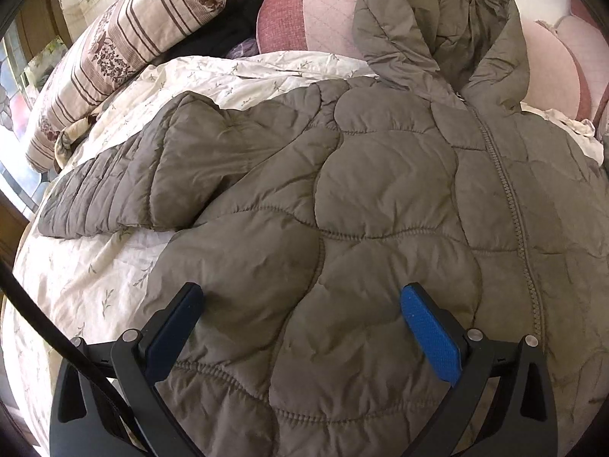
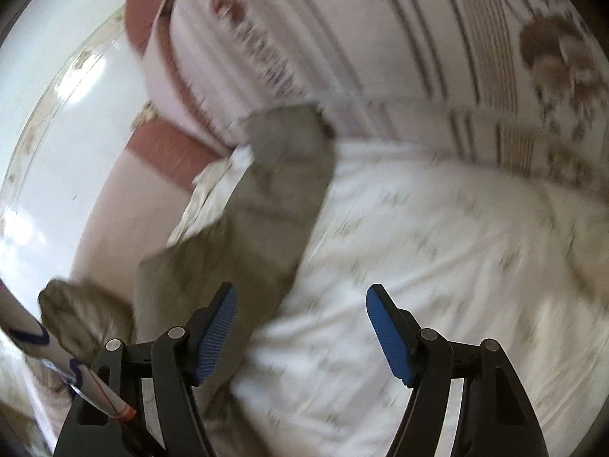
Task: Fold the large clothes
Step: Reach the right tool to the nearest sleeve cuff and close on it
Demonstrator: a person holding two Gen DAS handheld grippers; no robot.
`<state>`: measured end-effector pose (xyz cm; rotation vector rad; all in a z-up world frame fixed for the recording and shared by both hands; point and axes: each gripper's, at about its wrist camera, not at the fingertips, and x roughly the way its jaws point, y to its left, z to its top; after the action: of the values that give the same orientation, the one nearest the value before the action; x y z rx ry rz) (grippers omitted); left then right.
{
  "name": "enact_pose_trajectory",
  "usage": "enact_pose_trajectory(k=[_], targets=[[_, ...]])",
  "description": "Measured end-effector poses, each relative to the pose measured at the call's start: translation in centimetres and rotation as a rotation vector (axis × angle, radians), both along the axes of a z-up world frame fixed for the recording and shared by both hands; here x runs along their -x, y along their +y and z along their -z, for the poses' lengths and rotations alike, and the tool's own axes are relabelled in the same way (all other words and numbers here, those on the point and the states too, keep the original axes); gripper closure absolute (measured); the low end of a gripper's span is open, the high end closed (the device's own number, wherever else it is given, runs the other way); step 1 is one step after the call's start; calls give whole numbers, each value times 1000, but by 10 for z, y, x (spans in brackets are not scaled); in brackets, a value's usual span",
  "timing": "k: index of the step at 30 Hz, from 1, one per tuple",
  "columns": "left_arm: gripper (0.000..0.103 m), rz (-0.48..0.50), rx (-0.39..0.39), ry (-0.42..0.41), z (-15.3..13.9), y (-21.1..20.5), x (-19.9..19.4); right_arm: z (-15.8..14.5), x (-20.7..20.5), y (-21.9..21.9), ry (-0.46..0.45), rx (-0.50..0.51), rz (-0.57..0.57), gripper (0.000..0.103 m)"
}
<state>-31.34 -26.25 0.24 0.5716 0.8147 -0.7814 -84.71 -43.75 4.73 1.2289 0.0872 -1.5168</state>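
We're over the bed now, and the quilted jacket (image 1: 380,209) lies spread front-up on the floral bedspread (image 1: 95,285), zipper (image 1: 510,198) closed, hood (image 1: 437,26) pointing away from us toward the pink headboard cushions (image 1: 304,11). Its long axis runs from our left gripper (image 1: 300,297) straight ahead to that hood.

Our left gripper is spread wide, holding nothing, jaws hovering just above the lower left part of the jacket's body, near the hem. Whether the pads (image 1: 430,335) touch the fabric, we can't tell. The left sleeve (image 1: 152,175) stretches out to the left of the body, doubled over on itself, its ribbed cuff end toward the striped pillow (image 1: 114,49).

Over on the right wrist view the picture is heavily blurred. Our right gripper (image 2: 300,327) is also spread, pinching nothing. A sleeve (image 2: 262,205) runs up and away from the gripper's left finger toward another striped pillow (image 2: 380,38), with open bedspread (image 2: 437,228) ahead of the jaws; a second bit of grey fabric (image 2: 83,316) sits lower left, beside a white printed tube (image 2: 45,346) we can't identify.

Our read: each sleeve lies nearer its own side's gripper. The left sleeve sits ahead and left of the left jaws, so that hand looks best placed to bring it across the chest.
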Motion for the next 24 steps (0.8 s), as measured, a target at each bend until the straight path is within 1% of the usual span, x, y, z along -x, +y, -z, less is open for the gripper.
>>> enact_pose_trajectory(k=[2,4,7,9,11,12,17,20,24], targets=[[0,0,-2,-12,1,-1,1,-2,8,-14,32,-6,10,29],[0,1,-4,-24,2,-3,2,-5,11,-28,50,-5,-10,31],[0,3,-6,-35,3,-4,3,-10,5,-52,97,-9,-49,35],[0,3,-6,-39,3,-5,3,-13,2,-63,120,-2,-66,35],[0,4,-7,-44,4,-5,3,-15,0,-78,147,-3,-81,39],[0,4,-7,-47,4,-6,4,-15,-1,-84,161,-9,-85,39],[0,5,-3,-52,5,-7,4,-3,-1,-120,251,-54,-93,39],[0,5,-3,-55,5,-7,4,3,3,-135,293,-62,-80,39],[0,5,-5,-63,5,-8,5,13,11,-152,303,-87,-66,39]])
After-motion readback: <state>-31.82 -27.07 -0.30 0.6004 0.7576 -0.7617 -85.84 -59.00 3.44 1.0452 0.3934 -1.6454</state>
